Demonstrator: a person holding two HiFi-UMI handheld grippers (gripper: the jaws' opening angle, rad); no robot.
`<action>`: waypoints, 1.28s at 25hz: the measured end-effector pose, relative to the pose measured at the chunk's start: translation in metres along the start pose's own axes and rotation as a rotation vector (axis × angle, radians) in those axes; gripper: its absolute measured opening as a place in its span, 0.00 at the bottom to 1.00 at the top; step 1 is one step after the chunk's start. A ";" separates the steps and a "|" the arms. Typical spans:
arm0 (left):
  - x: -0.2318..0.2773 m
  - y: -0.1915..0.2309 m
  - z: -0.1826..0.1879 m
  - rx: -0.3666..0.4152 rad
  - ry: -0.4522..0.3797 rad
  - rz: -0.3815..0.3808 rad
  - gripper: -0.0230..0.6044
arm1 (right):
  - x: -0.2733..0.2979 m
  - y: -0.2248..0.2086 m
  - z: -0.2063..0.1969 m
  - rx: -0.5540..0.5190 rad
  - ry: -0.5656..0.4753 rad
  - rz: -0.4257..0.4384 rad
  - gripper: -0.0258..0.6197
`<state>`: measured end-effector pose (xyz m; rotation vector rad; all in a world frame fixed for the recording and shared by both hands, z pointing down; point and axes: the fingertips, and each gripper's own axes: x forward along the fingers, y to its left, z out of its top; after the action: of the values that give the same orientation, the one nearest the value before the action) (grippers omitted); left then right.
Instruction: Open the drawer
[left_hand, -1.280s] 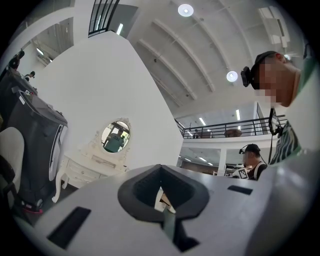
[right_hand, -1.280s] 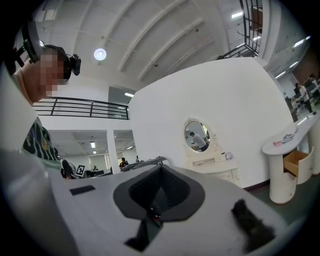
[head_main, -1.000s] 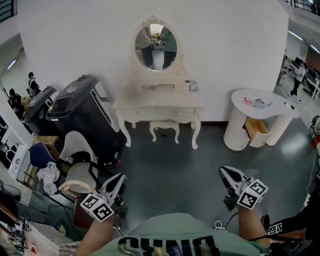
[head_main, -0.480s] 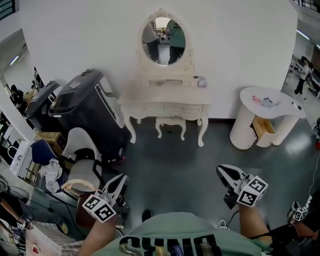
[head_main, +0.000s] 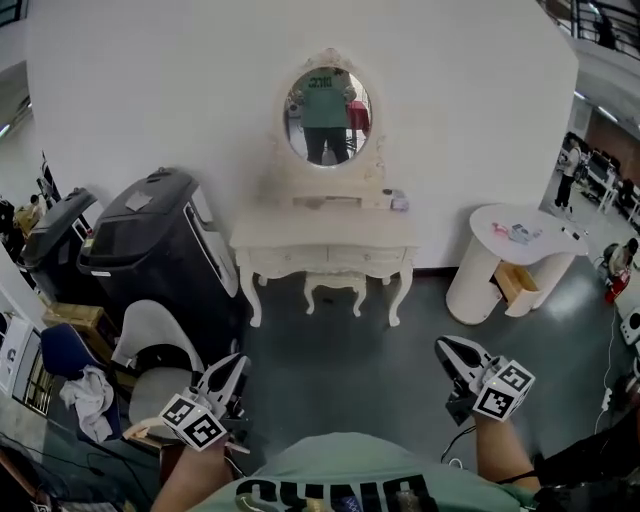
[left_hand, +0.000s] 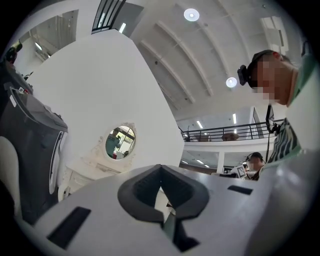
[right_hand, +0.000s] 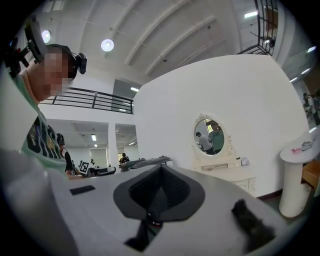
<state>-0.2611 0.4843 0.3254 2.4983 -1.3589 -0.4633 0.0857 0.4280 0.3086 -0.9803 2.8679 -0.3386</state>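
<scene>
Drawer (head_main: 330, 258) — shut, in vanity (head_main: 322, 228) front below mirror (head_main: 328, 115); long axis left-right, face toward person. Left gripper (head_main: 232, 366), right gripper (head_main: 450, 348) well short of vanity — jaws together, empty.

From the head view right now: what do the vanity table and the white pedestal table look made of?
The vanity table is probably painted wood with a cream, matte finish; the carved curved legs and scrolled trim suggest it. The white pedestal table looks smooth and even, likely lacquered board or laminate. Its open drawer shows bare light-brown wood inside. Neither is certain from this far off.
</scene>
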 end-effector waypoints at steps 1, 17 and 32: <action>-0.002 0.013 0.005 -0.003 -0.003 -0.005 0.05 | 0.011 0.004 -0.002 -0.008 0.006 -0.009 0.06; 0.060 0.089 0.004 -0.042 0.048 -0.062 0.05 | 0.091 -0.039 -0.012 0.008 0.059 -0.069 0.06; 0.212 0.059 -0.012 0.048 -0.053 0.172 0.05 | 0.154 -0.240 0.042 -0.058 0.057 0.217 0.06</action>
<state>-0.1933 0.2747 0.3259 2.3947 -1.6064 -0.4687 0.1131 0.1418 0.3222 -0.6680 3.0136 -0.2700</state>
